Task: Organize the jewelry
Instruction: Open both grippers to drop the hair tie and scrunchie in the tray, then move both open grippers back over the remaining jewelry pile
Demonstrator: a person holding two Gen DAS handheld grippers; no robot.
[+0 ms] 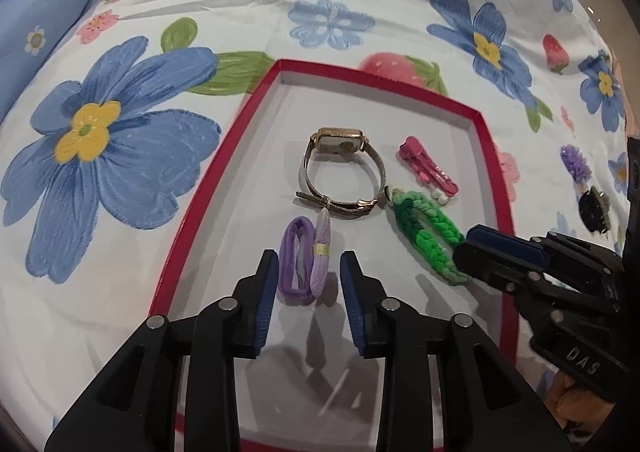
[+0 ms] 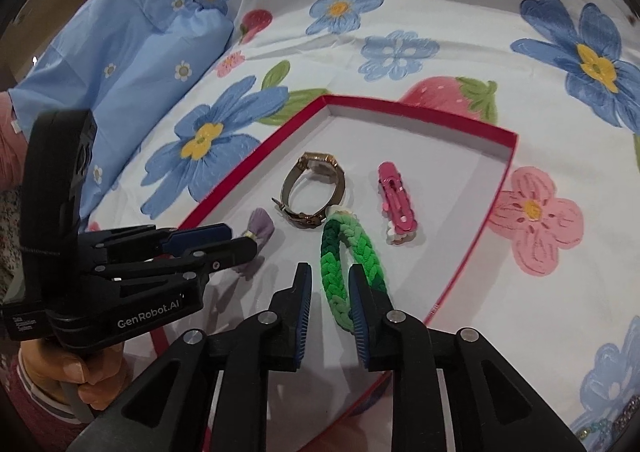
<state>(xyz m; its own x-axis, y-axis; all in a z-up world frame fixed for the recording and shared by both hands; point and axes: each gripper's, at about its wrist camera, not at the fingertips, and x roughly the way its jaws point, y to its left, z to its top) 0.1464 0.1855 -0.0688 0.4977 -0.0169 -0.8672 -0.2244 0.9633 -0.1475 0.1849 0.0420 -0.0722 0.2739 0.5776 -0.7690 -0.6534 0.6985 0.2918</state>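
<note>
A red-rimmed white tray (image 1: 256, 100) (image 2: 496, 188) lies on a flowered bedsheet. In it are a gold watch (image 1: 340, 168) (image 2: 316, 188), a pink hair clip (image 1: 428, 168) (image 2: 396, 200), a green braided band (image 1: 428, 232) (image 2: 344, 248) and a purple hair tie (image 1: 306, 264) (image 2: 260, 232). My left gripper (image 1: 308, 276) (image 2: 236, 240) is open, its jaws on either side of the purple hair tie's near end. My right gripper (image 2: 330, 292) (image 1: 464, 248) is open, with the green band's near end between its jaws.
A purple fluffy piece (image 1: 576, 162) and a dark clip (image 1: 594, 210) lie on the sheet right of the tray. A blue pillow (image 2: 132, 44) sits at the far left. Beaded items (image 2: 612, 420) lie at the lower right.
</note>
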